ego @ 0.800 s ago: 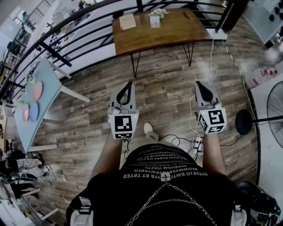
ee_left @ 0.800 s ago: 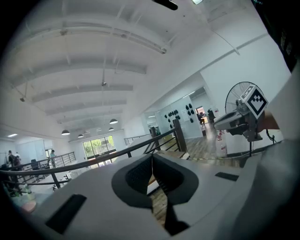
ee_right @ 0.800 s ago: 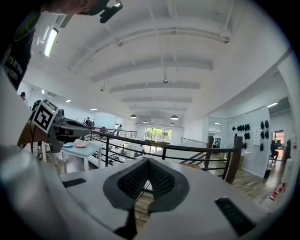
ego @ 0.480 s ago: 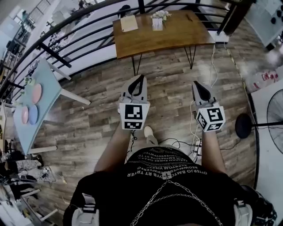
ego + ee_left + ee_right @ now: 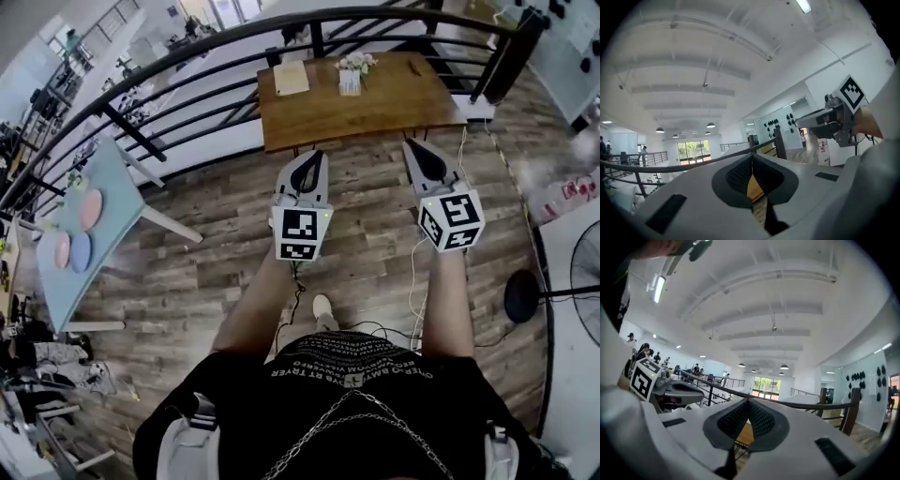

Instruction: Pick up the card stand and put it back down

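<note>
A small upright white stand with a flowery top (image 5: 350, 75) is on the wooden table (image 5: 394, 94) by the railing, with a flat tan pad (image 5: 291, 77) to its left. Both grippers are held level over the floor, just short of the table's near edge. My left gripper (image 5: 314, 156) is shut with nothing in it; its tips meet in the left gripper view (image 5: 751, 161). My right gripper (image 5: 419, 146) is also shut and empty, its jaws together in the right gripper view (image 5: 748, 404). A sliver of the table shows between each pair of jaws.
A black curved railing (image 5: 187, 56) runs behind the table. A pale blue table (image 5: 89, 220) with round pads stands at the left. Cables (image 5: 412, 281) trail on the wood floor, and a fan base (image 5: 525, 295) sits at the right.
Both grippers have moved forward towards the wooden table, the left also shifting right and rising. The person has stepped closer, so the table sits nearer in view.
</note>
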Action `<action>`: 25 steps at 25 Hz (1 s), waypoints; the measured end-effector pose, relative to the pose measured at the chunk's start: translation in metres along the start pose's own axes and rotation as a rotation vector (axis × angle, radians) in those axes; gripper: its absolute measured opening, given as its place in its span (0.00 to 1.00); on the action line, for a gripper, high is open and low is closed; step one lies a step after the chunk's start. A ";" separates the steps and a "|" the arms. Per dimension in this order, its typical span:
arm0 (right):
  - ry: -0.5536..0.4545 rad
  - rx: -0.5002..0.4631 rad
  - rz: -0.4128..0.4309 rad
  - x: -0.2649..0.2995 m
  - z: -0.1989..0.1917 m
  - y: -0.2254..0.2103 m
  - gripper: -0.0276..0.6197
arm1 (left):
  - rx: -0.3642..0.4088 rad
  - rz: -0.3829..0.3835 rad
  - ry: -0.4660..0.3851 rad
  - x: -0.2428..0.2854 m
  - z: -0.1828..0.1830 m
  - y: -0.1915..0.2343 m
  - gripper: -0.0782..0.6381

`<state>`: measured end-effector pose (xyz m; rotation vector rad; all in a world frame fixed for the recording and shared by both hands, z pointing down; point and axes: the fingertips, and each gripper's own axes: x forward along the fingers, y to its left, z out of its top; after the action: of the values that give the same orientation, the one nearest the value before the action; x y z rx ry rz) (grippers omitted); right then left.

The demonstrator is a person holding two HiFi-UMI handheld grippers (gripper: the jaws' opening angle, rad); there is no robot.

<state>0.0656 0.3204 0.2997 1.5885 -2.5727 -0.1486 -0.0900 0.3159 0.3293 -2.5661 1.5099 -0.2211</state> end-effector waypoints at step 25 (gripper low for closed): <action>0.171 0.103 -0.106 -0.018 -0.085 0.014 0.07 | -0.041 -0.075 0.117 -0.009 -0.076 0.053 0.15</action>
<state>0.0737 0.3405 0.3852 1.6927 -2.4043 0.1080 -0.1549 0.2939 0.3922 -2.6881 1.4719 -0.3599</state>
